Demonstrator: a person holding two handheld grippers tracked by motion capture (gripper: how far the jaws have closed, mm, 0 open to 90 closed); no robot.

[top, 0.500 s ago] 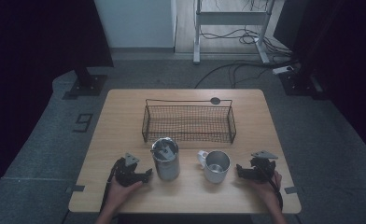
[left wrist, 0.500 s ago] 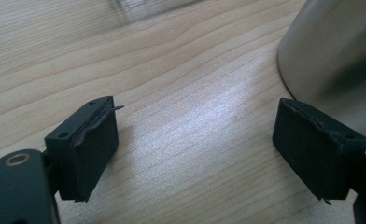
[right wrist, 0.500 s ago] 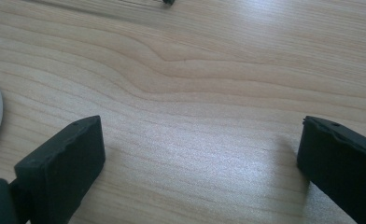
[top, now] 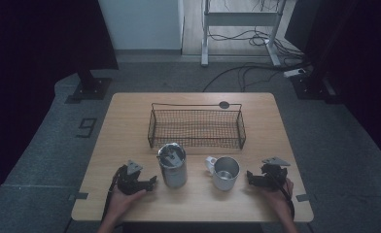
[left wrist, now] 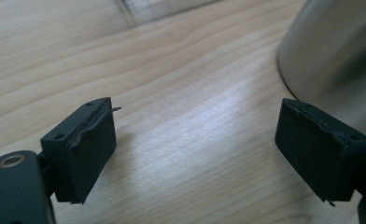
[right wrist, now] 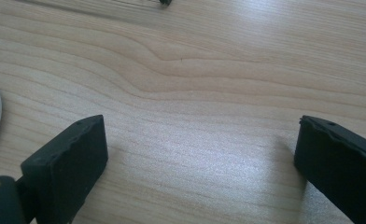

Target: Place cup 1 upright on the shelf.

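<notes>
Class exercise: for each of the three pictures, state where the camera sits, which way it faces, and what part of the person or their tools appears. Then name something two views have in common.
High view: above the person's side, facing forward and down on the table; both hands, left tongs and right tongs show.
Left gripper view: rides the left tongs, jaws wide apart, low over the wood.
Right gripper view: rides the right tongs, jaws apart.
Shared: the steel canister appears in the high and left gripper views.
</notes>
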